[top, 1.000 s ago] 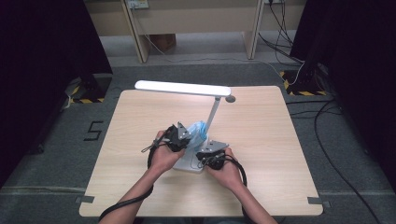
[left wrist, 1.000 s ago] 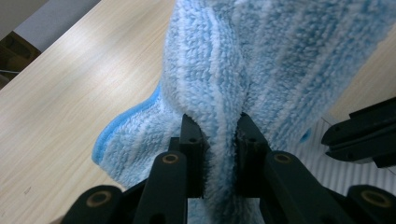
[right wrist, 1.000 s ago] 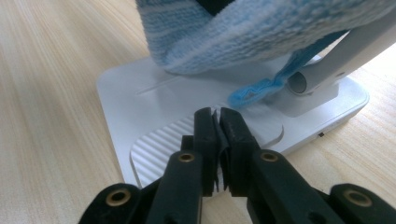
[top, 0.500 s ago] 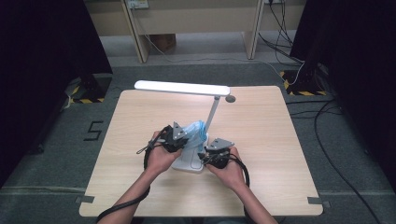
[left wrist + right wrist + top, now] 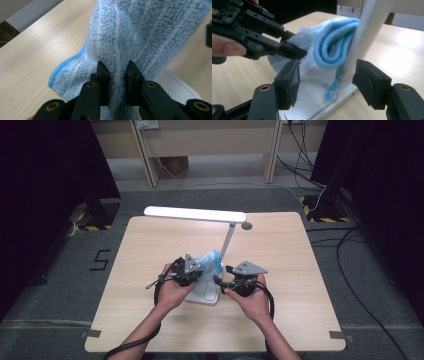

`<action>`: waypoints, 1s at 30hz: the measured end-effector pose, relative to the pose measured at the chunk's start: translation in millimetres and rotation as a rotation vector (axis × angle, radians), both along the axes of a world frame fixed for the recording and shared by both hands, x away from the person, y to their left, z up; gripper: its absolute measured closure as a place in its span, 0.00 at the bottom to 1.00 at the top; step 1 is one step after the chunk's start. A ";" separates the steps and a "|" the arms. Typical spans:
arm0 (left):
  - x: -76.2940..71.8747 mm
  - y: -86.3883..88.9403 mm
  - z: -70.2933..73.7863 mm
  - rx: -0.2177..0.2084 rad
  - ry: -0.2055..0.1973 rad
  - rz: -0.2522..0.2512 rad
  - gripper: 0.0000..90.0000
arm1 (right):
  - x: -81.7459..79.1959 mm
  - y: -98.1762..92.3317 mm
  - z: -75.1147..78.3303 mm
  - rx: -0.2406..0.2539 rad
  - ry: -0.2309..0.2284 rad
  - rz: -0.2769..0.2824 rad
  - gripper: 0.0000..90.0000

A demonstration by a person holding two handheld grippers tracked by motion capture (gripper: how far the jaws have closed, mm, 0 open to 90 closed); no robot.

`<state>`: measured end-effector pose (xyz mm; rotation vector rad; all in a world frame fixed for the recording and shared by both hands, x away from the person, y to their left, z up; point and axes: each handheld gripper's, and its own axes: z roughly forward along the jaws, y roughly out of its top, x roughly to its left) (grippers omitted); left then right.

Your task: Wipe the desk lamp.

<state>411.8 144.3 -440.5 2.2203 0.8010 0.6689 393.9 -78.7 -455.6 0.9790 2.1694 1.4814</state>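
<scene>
A blue-and-white terry cloth [image 5: 211, 261] is bunched against the stem [image 5: 227, 242] of a white desk lamp. My left gripper [image 5: 201, 271] is shut on a fold of the cloth [image 5: 140, 32], which is squeezed between its pads, gripper [image 5: 117, 75]. My right gripper [image 5: 223, 281] hovers over the lamp base [image 5: 205, 292]; its jaws have just been opening. In the right gripper view the gripper [image 5: 327, 80] stands wide open. The rolled cloth [image 5: 329, 47], its hanging loop [image 5: 332, 92] and the foot of the lamp stem [image 5: 367, 30] lie between the jaws, untouched by the pads.
The lamp's long lit head [image 5: 195, 214] hangs over the table's [image 5: 150, 250] far half. The left gripper [image 5: 262, 37] reaches in from the left in the right gripper view. Cables trail from both grippers toward the near table edge.
My right gripper has shifted a little up and to the right, off the lamp base. The left gripper and the cloth have stayed put.
</scene>
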 end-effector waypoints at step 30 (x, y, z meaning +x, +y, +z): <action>-22.4 1.1 9.2 -0.124 0.032 -0.138 0.84 | 13.5 0.4 -3.7 0.078 0.031 0.036 0.50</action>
